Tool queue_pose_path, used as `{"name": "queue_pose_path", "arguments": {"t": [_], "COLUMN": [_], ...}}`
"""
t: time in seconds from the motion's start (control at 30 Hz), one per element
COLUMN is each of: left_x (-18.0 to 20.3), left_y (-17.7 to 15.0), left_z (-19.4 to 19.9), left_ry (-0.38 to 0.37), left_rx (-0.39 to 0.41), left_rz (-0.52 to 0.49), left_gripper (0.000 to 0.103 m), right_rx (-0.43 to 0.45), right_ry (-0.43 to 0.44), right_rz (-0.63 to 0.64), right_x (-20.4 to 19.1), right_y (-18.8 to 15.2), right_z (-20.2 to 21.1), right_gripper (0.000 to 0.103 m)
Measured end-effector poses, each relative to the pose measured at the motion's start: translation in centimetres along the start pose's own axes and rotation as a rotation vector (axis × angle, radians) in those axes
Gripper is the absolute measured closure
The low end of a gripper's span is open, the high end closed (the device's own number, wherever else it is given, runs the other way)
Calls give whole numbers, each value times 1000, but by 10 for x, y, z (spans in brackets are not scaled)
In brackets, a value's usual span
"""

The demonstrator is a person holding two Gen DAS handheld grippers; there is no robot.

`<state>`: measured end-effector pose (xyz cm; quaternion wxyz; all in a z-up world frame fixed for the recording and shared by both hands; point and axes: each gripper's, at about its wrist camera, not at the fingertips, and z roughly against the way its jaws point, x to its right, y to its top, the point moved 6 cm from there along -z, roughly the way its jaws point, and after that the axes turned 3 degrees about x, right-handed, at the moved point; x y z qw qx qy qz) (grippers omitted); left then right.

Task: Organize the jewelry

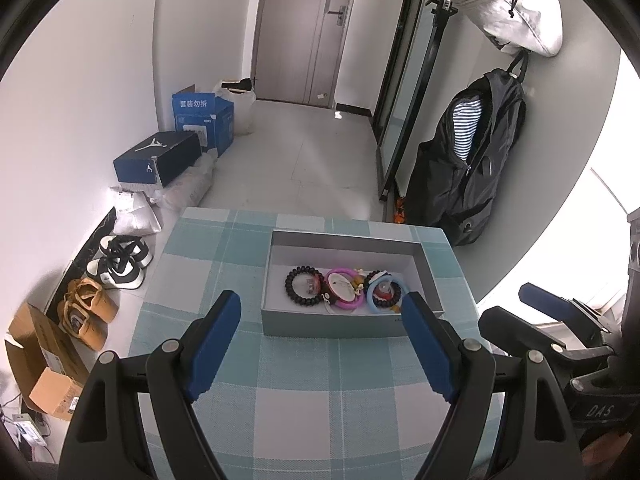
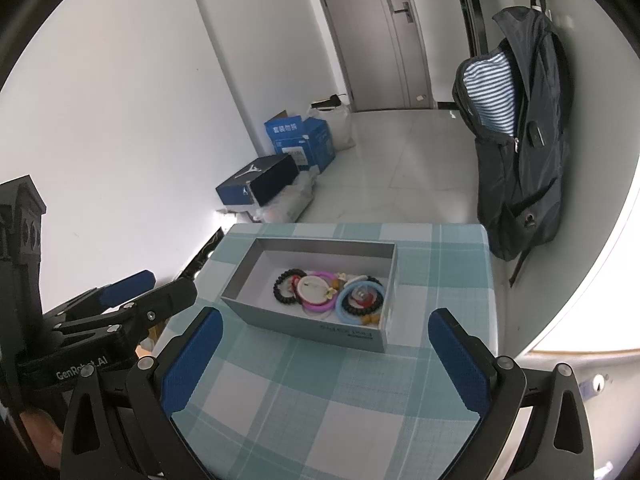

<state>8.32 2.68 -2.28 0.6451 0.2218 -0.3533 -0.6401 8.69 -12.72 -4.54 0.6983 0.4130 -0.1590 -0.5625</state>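
Worktop [image 1: 300,400] with teal-and-white check cloth fills the near field in both wrist views. Grey open-top box [image 1: 280,322] sits on it, ahead of both claws, long axis running across the left view and skewed in the right view, with its near-right corner closest to that claw.

All jewelry seen is already inside the box, clustered toward the near wall and right half; left half of the box floor is bare.

Left claw [image 1: 322,318]: jaws spread wide, nothing between them, hovering above the cloth just short of the box's near wall; the box lies dead ahead and slightly right. Right claw [image 2: 326,334]: jaws also wide, empty, box straight ahead between the fingertips. Judgement: neither is clearly nearer; the left lines up best with the dark beads, the right with the blue ring.

Pieces, left to right:
- black bead bracelet [image 1: 298,286]
- pink ring bracelet [image 1: 358,300] over a white disc
- light blue ring [image 1: 374,298] on a second dark bead bracelet [image 1: 374,277]

Hard to read:
- pieces overlap, so which one lies on top is unclear
- small red and yellow bits among them are too small to name
- near wall hides the pile's lower edge in the left view
- print on the box front is unreadable
- nothing shows where sorted pieces should go
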Motion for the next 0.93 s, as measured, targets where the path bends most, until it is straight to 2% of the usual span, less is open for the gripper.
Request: {"name": "queue_pose_path", "arguments": {"t": [0.7,0.93], "left_x": [0,-1], "left_y": [-3,-2], "left_z": [-1,1], "left_ry": [4,24], "left_rx": [-8,19], "left_rz": [2,-10], "left_gripper": [24,24], "right_rx": [-7,-11], "right_ry": [-7,-12], "right_rz": [0,2], "right_x": [1,1], "right_y": [-2,-3], "right_z": [-2,-3], "right_gripper": [0,0]}}
